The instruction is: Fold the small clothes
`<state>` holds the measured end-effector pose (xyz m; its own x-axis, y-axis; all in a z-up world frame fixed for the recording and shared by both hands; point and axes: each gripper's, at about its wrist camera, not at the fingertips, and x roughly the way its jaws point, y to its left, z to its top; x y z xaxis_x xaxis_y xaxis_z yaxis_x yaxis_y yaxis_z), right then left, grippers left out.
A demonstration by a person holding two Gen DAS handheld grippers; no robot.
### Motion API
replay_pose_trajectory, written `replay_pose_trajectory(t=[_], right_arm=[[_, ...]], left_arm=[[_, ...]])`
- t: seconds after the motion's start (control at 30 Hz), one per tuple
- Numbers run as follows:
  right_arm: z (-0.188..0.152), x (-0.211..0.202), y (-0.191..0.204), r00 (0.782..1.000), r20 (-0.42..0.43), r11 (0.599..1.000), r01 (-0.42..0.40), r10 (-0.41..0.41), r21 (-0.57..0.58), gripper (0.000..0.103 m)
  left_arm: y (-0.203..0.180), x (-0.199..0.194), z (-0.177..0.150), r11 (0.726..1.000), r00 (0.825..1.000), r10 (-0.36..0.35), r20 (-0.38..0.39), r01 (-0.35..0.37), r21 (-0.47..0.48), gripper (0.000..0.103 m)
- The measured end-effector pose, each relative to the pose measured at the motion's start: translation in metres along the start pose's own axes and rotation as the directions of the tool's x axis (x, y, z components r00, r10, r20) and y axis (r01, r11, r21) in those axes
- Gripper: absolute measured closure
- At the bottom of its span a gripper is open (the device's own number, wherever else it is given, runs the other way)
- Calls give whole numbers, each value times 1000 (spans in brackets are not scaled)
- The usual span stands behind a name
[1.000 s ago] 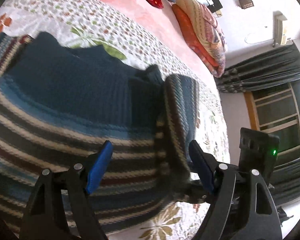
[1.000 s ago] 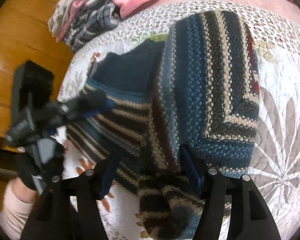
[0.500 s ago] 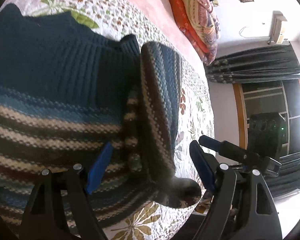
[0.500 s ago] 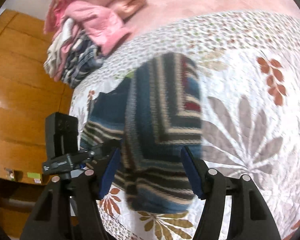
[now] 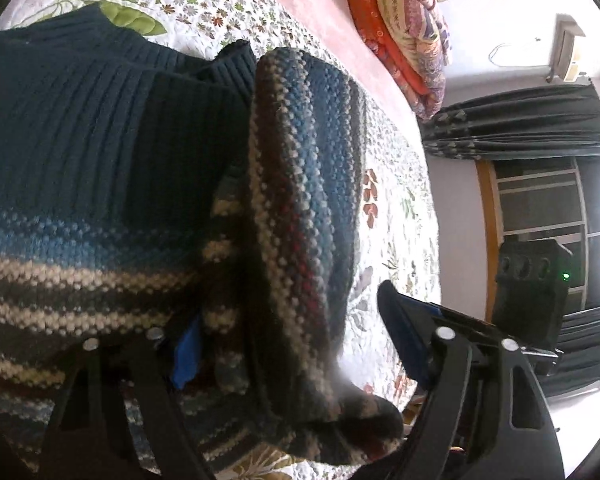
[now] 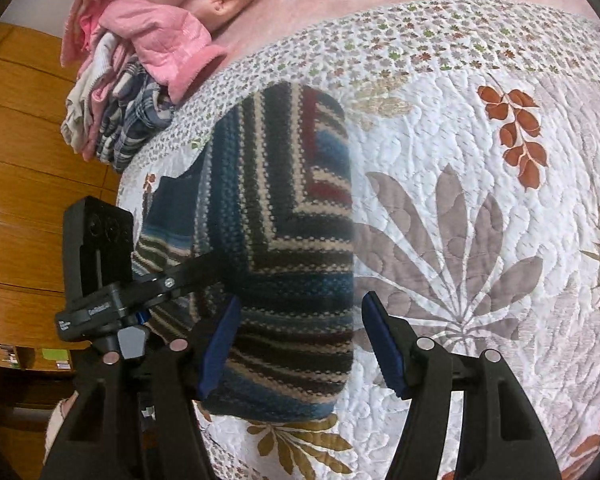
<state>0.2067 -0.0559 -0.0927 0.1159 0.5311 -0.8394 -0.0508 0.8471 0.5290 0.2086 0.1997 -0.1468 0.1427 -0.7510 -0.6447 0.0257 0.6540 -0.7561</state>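
Note:
A striped knit sweater (image 6: pixel 284 220) with a navy ribbed top (image 5: pixel 100 140) lies on the quilted bedspread (image 6: pixel 460 200), one side folded over the body. My right gripper (image 6: pixel 302 344) is open, just above the folded part's near edge. My left gripper (image 5: pixel 296 348) is open and low over the sweater, straddling the thick folded strip (image 5: pixel 300 200). Knit fabric partly hides its left pad (image 5: pixel 186 356). In the right wrist view the left gripper (image 6: pixel 100 280) reaches in from the left, one finger lying on the sweater.
A pile of pink and checked clothes (image 6: pixel 140 40) sits at the bed's far left corner. Stacked pillows (image 5: pixel 400 32) lie at the head. Wooden panelling (image 6: pixel 20 160) runs along the left, and dark curtains (image 5: pixel 520 120) hang beyond the bed edge (image 5: pixel 432 240).
My right gripper has drawn back from the sweater, whose folded side now lies flat. My left gripper has dropped closer onto the sweater, and fabric now covers part of its left pad.

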Motion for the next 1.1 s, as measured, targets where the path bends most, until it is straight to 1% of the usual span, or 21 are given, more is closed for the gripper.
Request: replay_pose_trajectory(t=[0.07,0.1,0.17,0.27,0.47,0.6,0.73,0.83,0.9,0.97,1.1], right_arm=[[0,-2,-3,1000,4,1000,4,-4,7,39],[0,-3,-4,1000,7,1000,6,-6,12,39],[1,-4,-8,1000,13,1000,15,-15,25,39],[2,-4,-14,999,16,999,27,-28,45,39],[1,-2,-16,999,16,998,32,-33,52,39],[0,1,-8,1000,11,999,16,-17,37,39],[0,3,4,1000,13,1000,-4,3,21,39],[-1,7,15,1000,14,1000,-27,27,15,39],[-2,10,20,999,10,999,-35,35,9,39],[-3,15,29,999,1,999,-41,41,-2,38],[-6,28,49,998,-24,998,-54,53,-41,37]], left_arm=[[0,1,3,1000,1000,25,7,-25,10,58],[0,2,4,1000,999,30,12,-30,9,61],[1,0,5,1000,999,28,21,-28,11,71],[-3,-7,5,999,999,13,48,-15,39,79],[-19,-38,-3,991,996,-36,78,25,130,81],[-15,-61,-2,990,992,-73,103,59,132,81],[-1,-98,0,989,982,-107,155,89,117,81],[15,-130,0,989,971,-125,204,106,100,81],[28,-151,0,991,964,-124,235,106,87,81],[37,-164,5,992,959,-118,256,104,70,81],[68,-195,6,994,946,-112,304,112,16,81]])
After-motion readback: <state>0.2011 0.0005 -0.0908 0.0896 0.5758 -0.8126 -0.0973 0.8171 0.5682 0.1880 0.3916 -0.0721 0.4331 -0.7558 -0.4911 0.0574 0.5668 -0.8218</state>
